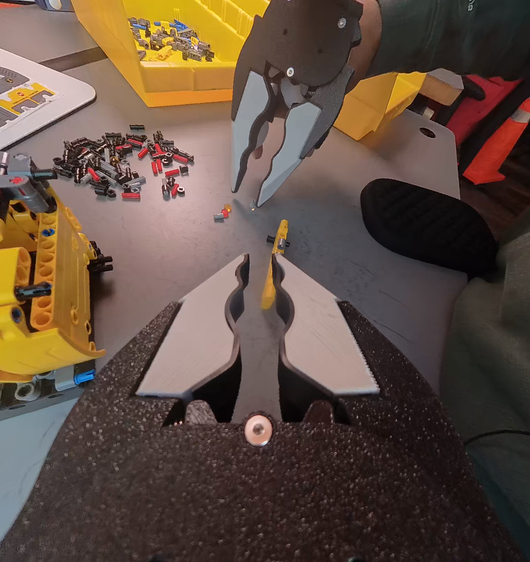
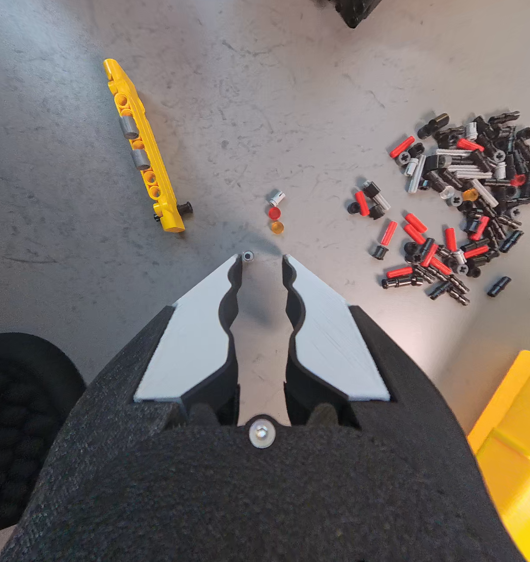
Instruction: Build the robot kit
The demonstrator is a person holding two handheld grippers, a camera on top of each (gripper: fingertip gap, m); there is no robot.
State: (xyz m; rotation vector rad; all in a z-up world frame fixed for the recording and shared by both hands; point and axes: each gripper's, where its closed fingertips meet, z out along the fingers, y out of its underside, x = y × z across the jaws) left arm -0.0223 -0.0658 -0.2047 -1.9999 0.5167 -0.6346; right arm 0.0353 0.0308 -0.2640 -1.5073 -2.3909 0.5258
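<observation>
Lying between the right claw's (image 2: 261,257) parted tips: clear stud (image 2: 247,255).

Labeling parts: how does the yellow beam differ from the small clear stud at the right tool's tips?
The beam is long, yellow and opaque, with pins in its holes; the stud is tiny, round and clear. The beam lies off to one side, while the stud sits at the right tool's open tips. Both rest on the grey table.

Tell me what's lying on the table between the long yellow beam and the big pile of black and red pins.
In the right wrist view, three small loose pieces lie between the yellow beam and the pile: a grey bush, a red stud and an orange stud.
</observation>
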